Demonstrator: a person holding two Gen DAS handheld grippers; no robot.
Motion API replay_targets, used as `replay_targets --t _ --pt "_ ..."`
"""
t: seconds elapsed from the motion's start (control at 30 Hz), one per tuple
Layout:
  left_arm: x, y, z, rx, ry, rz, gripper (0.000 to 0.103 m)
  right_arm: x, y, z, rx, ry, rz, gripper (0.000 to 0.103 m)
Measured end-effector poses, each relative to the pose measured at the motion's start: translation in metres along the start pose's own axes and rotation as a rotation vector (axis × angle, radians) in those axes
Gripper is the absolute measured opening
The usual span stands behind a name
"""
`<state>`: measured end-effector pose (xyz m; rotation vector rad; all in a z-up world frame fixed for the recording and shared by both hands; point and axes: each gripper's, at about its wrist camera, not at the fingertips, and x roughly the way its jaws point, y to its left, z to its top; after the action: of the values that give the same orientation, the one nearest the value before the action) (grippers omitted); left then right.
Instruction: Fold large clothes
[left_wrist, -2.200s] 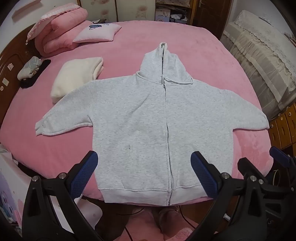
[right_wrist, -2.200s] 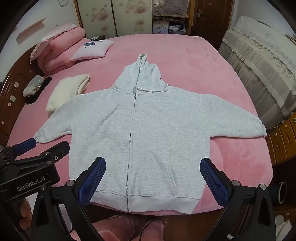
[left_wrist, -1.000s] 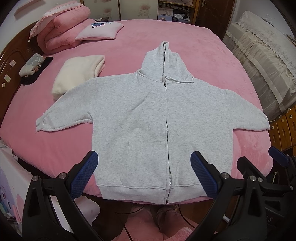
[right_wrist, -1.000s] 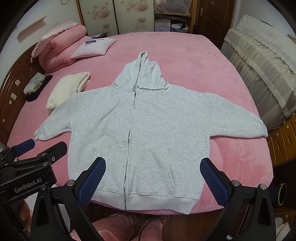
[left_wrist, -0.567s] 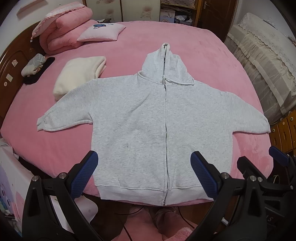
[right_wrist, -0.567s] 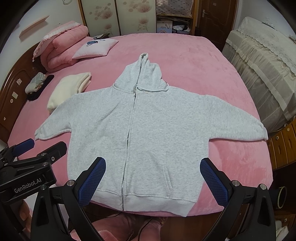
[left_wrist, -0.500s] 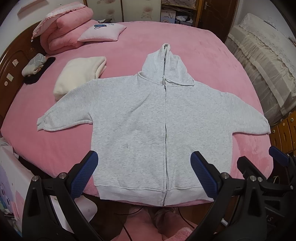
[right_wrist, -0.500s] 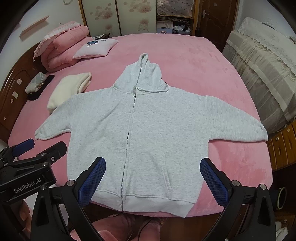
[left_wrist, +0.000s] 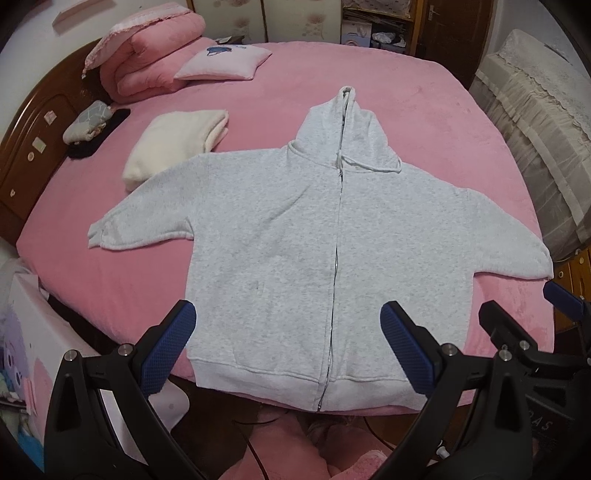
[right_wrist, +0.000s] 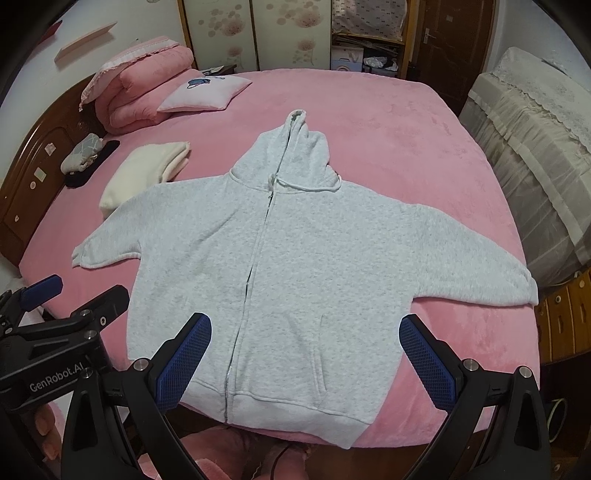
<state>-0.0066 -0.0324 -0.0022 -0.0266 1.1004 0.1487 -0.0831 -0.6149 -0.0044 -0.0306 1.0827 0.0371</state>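
my left gripper and right gripper hover, jaws wide apart, over the near hem of the grey hoodie, seemingly flat on the bed.

Bare pink bedspread lay open on both sides of the grey zip hoodie and beyond its hood. A folded cream blanket touched the hoodie's left sleeve there, narrowing that side. The pillow and pink quilt sat well beyond the hoodie.

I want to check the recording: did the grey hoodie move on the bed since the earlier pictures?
No. The hoodie lies flat, its sleeve overlapping the cream folded cloth as before.
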Motion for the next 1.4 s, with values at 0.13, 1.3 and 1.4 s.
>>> replay_targets --t 0.13,1.3,1.4 --pt "0.01 0.015 -0.005 -0.08 0.034 -0.021 0.099 0.013 0.002 0.003 -0.061 0.028 0.008 0.103" --pt "0.387 0.617 -0.018 -1.368 0.079 0.006 0.07 0.304 0.482 0.059 -0.355 0.243 0.003 0.103" --pt "0.41 0.634 -0.022 -1.388 0.054 0.036 0.07 0.323 0.503 0.058 -0.324 0.253 0.048 0.103"
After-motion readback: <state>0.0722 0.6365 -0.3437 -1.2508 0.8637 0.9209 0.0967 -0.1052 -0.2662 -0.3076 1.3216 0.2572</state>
